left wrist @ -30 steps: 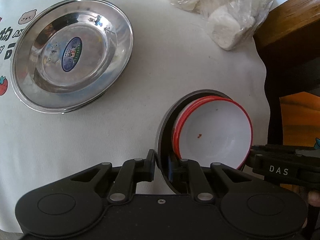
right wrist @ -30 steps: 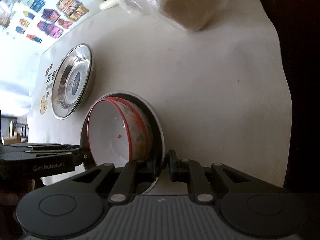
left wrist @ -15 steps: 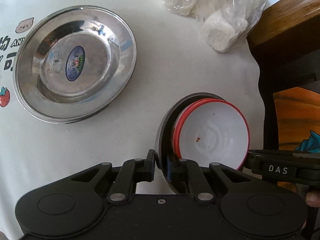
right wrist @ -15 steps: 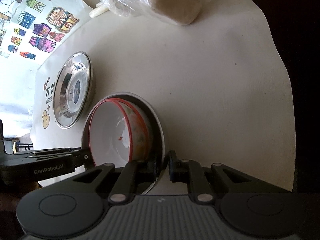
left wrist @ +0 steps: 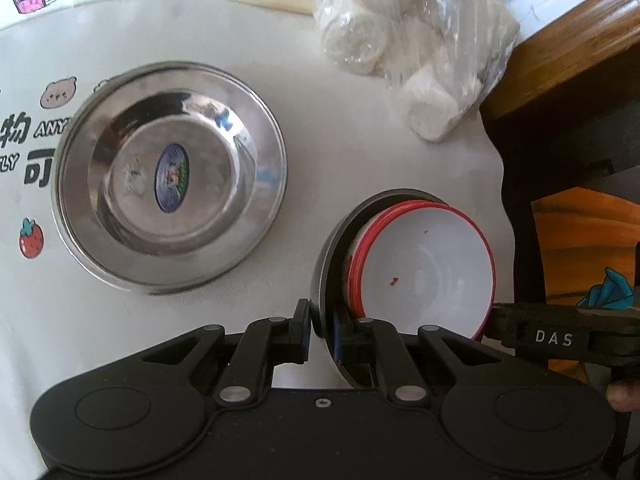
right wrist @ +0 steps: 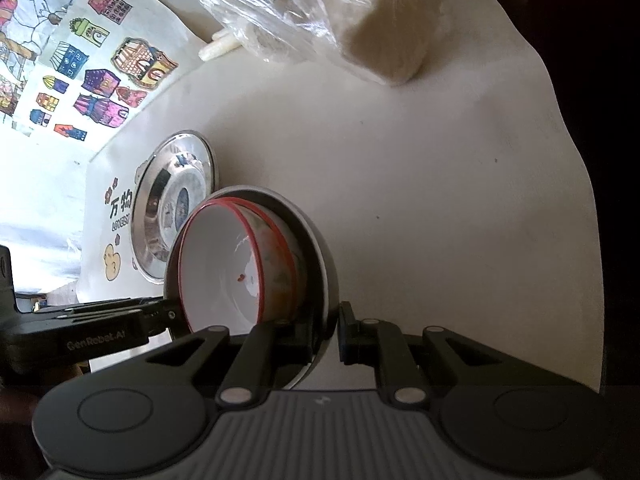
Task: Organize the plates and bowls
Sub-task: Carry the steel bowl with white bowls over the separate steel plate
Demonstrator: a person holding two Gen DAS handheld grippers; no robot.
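My left tongs [left wrist: 318, 334] and right tongs [right wrist: 333, 334] both clamped on steel bowl's [left wrist: 326, 256] rim, red-rimmed bowls [left wrist: 424, 272] nested inside, above desk [left wrist: 340, 128]. Left view: "DAS". Right view: "GenRobot.AI".

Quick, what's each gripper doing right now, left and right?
Left gripper: shut on the rim of the metal bowl.
Right gripper: shut on the same bowl's opposite rim.
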